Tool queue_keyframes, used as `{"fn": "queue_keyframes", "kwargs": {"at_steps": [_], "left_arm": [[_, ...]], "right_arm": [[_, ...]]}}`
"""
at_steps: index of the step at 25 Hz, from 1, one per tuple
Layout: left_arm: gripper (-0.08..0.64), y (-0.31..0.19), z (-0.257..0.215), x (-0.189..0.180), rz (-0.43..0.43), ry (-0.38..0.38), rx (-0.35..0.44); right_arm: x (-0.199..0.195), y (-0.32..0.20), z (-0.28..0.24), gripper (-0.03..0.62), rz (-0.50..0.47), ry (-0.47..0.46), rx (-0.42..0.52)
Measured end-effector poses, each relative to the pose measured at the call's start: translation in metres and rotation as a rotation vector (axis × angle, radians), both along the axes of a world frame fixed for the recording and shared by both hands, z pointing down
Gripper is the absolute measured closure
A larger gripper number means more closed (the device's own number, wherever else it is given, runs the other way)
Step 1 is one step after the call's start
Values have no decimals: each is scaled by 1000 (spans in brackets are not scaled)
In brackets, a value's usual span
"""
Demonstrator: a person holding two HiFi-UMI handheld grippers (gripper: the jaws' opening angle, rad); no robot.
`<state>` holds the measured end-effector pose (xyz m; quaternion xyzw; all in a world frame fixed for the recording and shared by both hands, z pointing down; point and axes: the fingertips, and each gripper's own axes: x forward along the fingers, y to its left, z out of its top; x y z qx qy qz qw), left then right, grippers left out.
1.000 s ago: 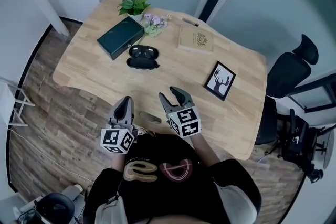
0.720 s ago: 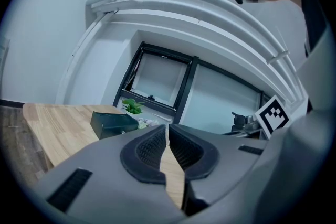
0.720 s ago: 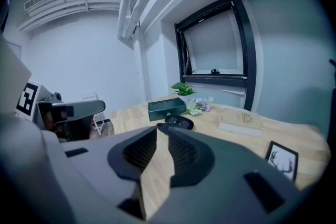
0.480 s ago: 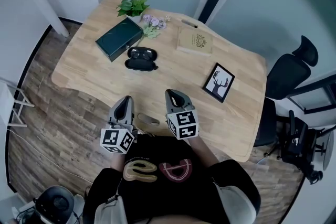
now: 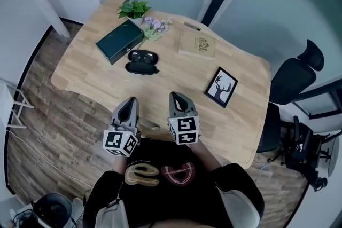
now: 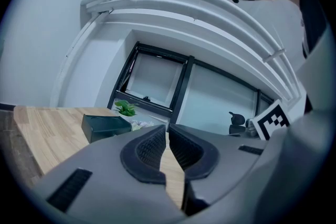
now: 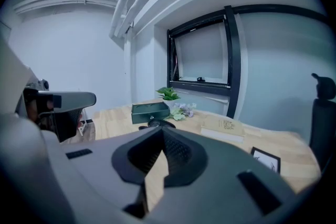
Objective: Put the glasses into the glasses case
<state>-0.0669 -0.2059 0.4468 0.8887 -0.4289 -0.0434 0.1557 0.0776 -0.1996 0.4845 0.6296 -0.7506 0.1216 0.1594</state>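
Note:
The black glasses case (image 5: 142, 61) lies open on the wooden table (image 5: 96, 75), left of centre; dark glasses seem to rest in its far half. In the right gripper view the case (image 7: 156, 123) peeks just over the jaws. Both grippers hover at the table's near edge, well short of the case. My left gripper (image 5: 130, 101) is shut with nothing in it, its pads meeting in its own view (image 6: 167, 132). To its right, my right gripper (image 5: 177, 96) is also shut and empty (image 7: 161, 131).
A dark green box (image 5: 119, 40) lies just left of the case, with a potted plant (image 5: 133, 7) and flowers (image 5: 155, 23) behind. A wooden book-like box (image 5: 197, 43) and a deer picture frame (image 5: 222, 86) lie to the right. An office chair (image 5: 293, 76) stands beyond the table's right end.
The right gripper's jaws, open a second ago, have closed on nothing. Both grippers have shifted slightly at the table's near edge.

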Motion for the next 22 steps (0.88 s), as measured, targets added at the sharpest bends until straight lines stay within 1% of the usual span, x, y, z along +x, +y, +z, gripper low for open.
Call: {"fn": "queue_keyframes", "kwargs": {"at_steps": [2,6,9,14,22], "left_arm": [[528,-2,-4,2,2,-5,11],[529,-3,-6,4,3,-15,21],[528,-1,-6,7,13,-27,23],[529,0,-6,10,30,-45,28],[529,3,-4,18,48,-69,27]], "right_arm": [[-2,-1,-1,583,-17,4,13],[-6,-2,-7,583,-37,54,51],[-8,-2,-13,583,-51,60,79],[-9,0,-12,583,-53,47,86],[-10,8,-6,583,-60,57,88]]}}
